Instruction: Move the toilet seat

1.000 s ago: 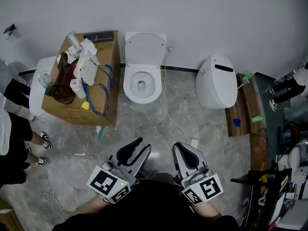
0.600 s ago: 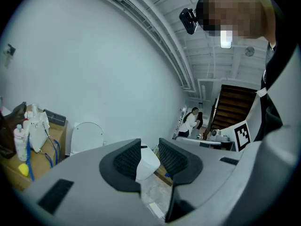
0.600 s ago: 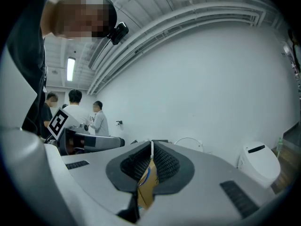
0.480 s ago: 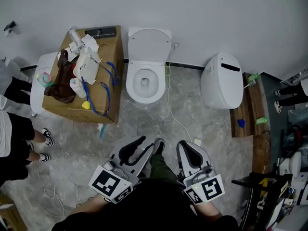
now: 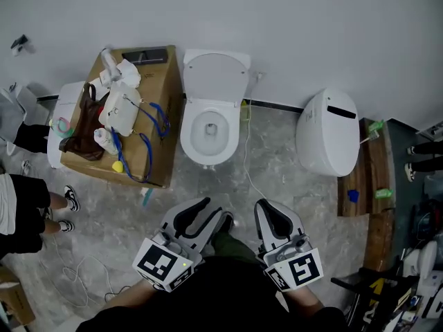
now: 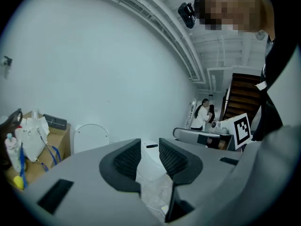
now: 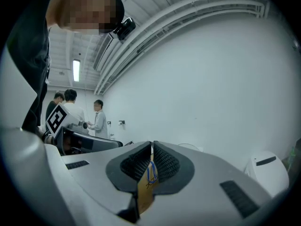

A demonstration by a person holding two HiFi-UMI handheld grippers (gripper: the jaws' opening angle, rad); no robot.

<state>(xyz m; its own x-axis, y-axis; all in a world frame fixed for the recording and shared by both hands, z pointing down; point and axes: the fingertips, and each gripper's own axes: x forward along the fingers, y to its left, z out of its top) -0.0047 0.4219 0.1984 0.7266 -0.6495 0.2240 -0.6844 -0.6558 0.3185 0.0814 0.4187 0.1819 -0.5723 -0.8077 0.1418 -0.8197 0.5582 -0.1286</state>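
The toilet (image 5: 210,126) stands at the wall beside a cardboard box (image 5: 169,88). Its toilet seat (image 5: 216,75) appears tipped upright; seat and lid cannot be told apart. Left hand-held gripper (image 5: 208,209): jaws apart, empty. Right hand-held gripper (image 5: 270,209): jaws closed, empty. Both point toward the toilet from well short of it, probably for approach.

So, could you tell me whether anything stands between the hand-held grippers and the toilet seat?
Nothing visible does: only bare floor separates the left hand-held gripper and right hand-held gripper from the toilet seat. A white cable lies right of it, a cardboard box left.
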